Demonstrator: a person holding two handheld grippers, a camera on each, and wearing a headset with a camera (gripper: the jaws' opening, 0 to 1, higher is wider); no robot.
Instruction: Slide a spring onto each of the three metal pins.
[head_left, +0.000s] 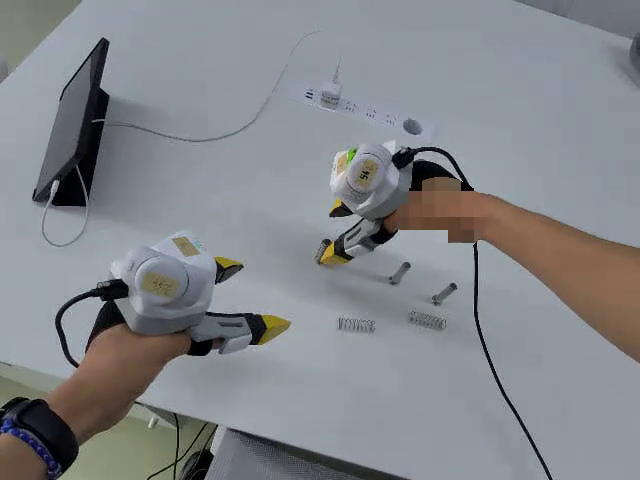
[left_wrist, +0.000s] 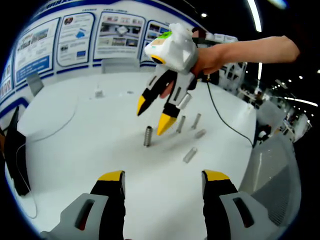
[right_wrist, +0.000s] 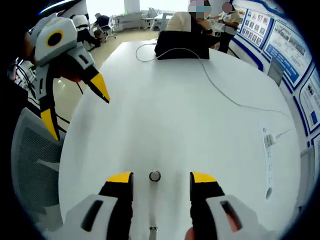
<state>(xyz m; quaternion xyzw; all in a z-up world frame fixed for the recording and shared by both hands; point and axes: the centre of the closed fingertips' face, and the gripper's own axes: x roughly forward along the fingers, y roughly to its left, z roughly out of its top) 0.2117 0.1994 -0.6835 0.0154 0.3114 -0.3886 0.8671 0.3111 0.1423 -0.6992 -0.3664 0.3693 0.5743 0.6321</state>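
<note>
One pin (right_wrist: 154, 176) stands upright on the white table (head_left: 200, 180), seen end-on as a small round disc in the right gripper view, midway between that gripper's yellow jaw tips with a gap on either side. In the left gripper view the same piece (left_wrist: 148, 136) looks ribbed, as if a spring sits over it, though the picture is too soft to be sure.

To its right in the head view lie two loose pins, one near (head_left: 399, 272) and one further out (head_left: 443, 293). Just nearer the table edge lie two springs (head_left: 356, 324) (head_left: 427, 320) on their sides, apart from each other.

The right gripper (head_left: 333, 232) points steeply down over the upright pin, jaws spread and gripping nothing. Its hand reaches in from the right, and a black cable (head_left: 480, 330) trails off it across the table. The left gripper (head_left: 253, 296) is held low at the near left, well apart from the parts, aimed toward them, its jaws wide apart with nothing between them.

A dark tablet (head_left: 72, 125) is propped at the table's left edge, and a white lead runs from it to a power strip (head_left: 365, 110) at the far side. Poster boards (left_wrist: 75, 35) line the wall behind.
</note>
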